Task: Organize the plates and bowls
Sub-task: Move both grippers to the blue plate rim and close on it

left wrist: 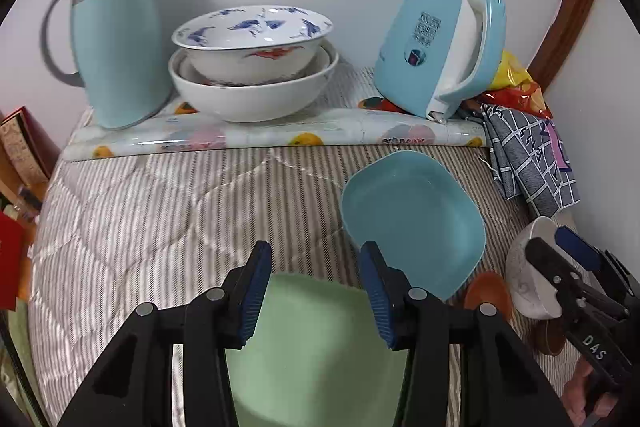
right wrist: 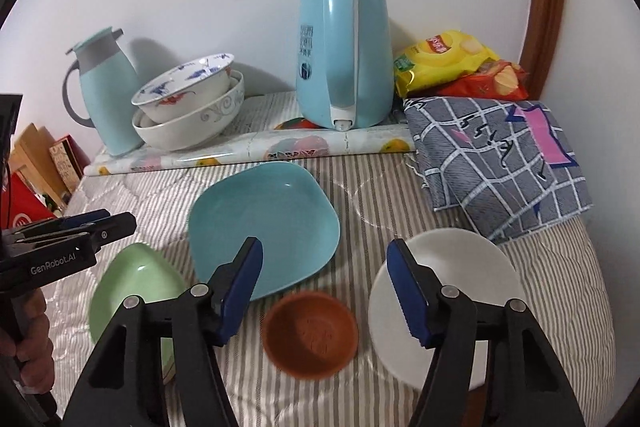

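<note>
Both jaws wide and empty: the left hand-held gripper point(left wrist: 314, 291) hovers over the green plate point(left wrist: 316, 347) while the right hand-held gripper point(right wrist: 326, 291) straddles the brown bowl point(right wrist: 310, 333), between blue plate point(right wrist: 264, 223) and white bowl point(right wrist: 460, 267) on the striped bed point(right wrist: 560, 287), likely lining up for stacking.

Left gripper point(left wrist: 316, 291) level, pointing toward 12 o'clock, jaws parted wide with nothing between the pads. Right gripper point(right wrist: 326, 291) likewise aimed at 12 o'clock, jaws spread and gripping nothing. Bare fingers point(right wrist: 30, 351) wrapped around the left handle at 9 o'clock.
</note>
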Available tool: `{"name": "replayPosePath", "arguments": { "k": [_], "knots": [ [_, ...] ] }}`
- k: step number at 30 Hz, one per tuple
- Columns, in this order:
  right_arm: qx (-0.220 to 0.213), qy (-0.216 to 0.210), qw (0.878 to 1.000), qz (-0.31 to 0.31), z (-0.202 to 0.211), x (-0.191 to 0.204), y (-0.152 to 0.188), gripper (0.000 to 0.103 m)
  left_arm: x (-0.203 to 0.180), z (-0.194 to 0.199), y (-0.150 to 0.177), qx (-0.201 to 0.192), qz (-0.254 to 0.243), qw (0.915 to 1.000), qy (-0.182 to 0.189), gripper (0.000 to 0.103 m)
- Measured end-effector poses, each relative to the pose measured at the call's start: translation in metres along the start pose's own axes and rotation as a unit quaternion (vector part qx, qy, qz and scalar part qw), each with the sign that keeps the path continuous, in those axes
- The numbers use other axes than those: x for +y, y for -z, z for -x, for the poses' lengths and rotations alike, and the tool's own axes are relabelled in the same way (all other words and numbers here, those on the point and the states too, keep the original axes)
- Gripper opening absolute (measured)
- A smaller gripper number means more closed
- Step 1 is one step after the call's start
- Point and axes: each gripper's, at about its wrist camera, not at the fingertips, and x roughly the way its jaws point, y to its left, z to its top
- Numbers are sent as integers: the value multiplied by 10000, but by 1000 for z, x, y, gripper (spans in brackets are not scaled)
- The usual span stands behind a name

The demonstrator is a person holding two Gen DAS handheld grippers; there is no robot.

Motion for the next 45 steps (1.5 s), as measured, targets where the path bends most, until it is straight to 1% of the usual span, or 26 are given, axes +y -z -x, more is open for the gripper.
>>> {"name": "replayPosePath", "arguments": {
  "k": [5,8,10,12,14,20,21,23,26,28,30,32,34,35,36,38,42,44,45],
  "knots": [
    [150,17,9999,36,-25,-1,-7,62,-6,-20,-9,155,-19,9998,119,44],
    [241,41,9997,55,-39,-1,-12,57,-9,-32,-14,248,-30,9996,162,44],
    [280,53,9996,92,-47,0,-14,56,-10,-38,-16,281,-55,9995,123,44],
    [332,138,9992,145,-57,1,-15,52,-11,-45,-18,319,-62,9994,88,44],
    [351,218,9990,189,-64,2,-17,49,-13,-52,-21,366,-85,9992,92,42],
    [320,299,9989,186,-74,1,-20,48,-20,-72,-29,474,-157,9987,57,38],
    [331,285,9989,159,-76,0,-20,48,-21,-76,-30,495,-168,9986,39,35],
    [380,302,9987,146,-80,-1,-19,47,-22,-83,-32,558,-188,9983,38,33],
    [470,361,9981,151,-86,-2,-16,41,-25,-94,-34,640,-193,9977,53,26],
    [503,375,9980,117,-90,-3,-16,37,-27,-97,-35,640,-218,9977,76,24],
    [523,413,9977,127,-91,-3,-15,33,-28,-100,-36,664,-239,9975,73,17],
    [557,430,9974,156,-93,-1,-15,31,-30,-101,-36,702,-288,9971,36,15],
    [593,472,9969,197,-96,1,-15,24,-30,-103,-36,668,-299,9973,25,13],
    [589,557,9964,234,-98,2,-15,21,-29,-104,-35,675,-279,9973,32,12],
    [585,614,9960,265,-99,3,-14,21,-28,-105,-35,675,-269,9973,46,10],
    [569,715,9953,313,-101,6,-14,20,-26,-108,-34,715,-233,9971,132,10],
    [494,791,9952,285,-102,3,-14,10,-25,-107,-34,678,-198,9972,261,7],
    [439,845,9951,281,-101,2,-14,6,-28,-105,-33,628,-248,9974,266,7],
    [393,854,9952,260,-100,1,-14,6,-29,-104,-33,612,-265,9974,266,7]
  ]
}}
